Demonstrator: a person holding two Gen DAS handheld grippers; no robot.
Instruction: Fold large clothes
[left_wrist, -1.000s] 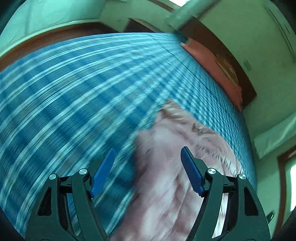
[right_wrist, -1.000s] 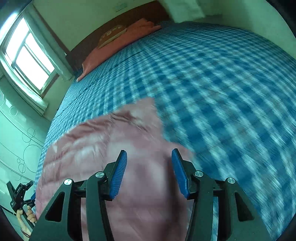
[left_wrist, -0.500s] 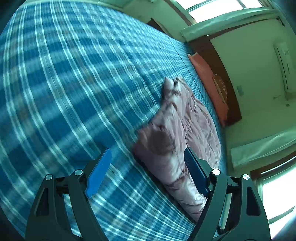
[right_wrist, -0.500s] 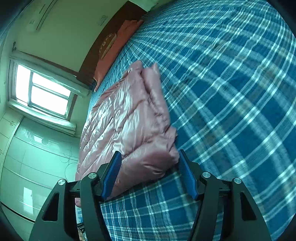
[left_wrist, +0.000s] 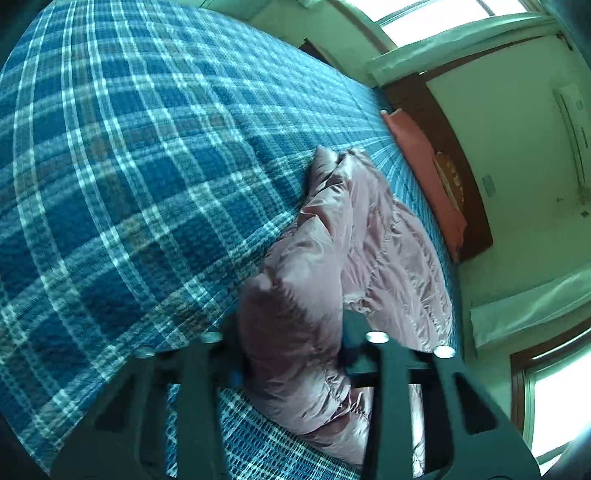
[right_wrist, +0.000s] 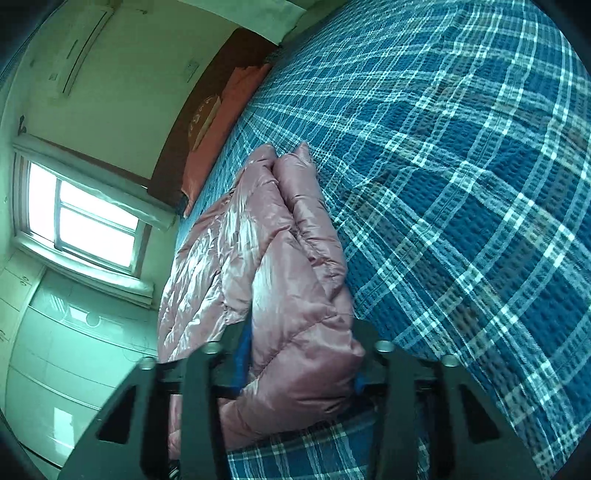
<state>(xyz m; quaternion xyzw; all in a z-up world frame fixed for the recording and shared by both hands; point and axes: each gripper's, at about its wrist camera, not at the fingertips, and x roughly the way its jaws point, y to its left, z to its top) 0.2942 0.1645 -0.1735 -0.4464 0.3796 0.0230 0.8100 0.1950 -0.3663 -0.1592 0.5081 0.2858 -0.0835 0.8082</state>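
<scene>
Pink padded fabric fills the space between the jaws of both grippers. The left gripper (left_wrist: 291, 354) has just been closing, and its black jaws now press on a thick corner of the pink puffer jacket (left_wrist: 373, 240); the fabric bulges out in front of the pads and also behind them. The blue pads are almost hidden by this bunch, and the near part of the gripper is blurred. The right gripper (right_wrist: 301, 365) has also just been closing, and it clamps another thick corner of the same jacket (right_wrist: 258, 236). A strip of one blue pad (right_wrist: 242, 363) shows at the left of the bunch, pressed flat against the fabric.

From each grip the jacket runs away from the camera along the bed. It lies on the blue plaid bedspread (left_wrist: 129, 166), close to one long edge of the bed. In the right wrist view, two padded rolls lie side by side along the jacket's edge toward the middle of the bed, touching each other. The shiny quilted surface beside them is wrinkled.

Beyond the jacket, at the head of the bed, an orange pillow (right_wrist: 218, 125) rests against a dark wooden headboard (right_wrist: 192, 110). Further out, the right wrist view shows a bright window (right_wrist: 85, 225) in the pale wall and white cupboard doors (right_wrist: 55, 362) under it.
</scene>
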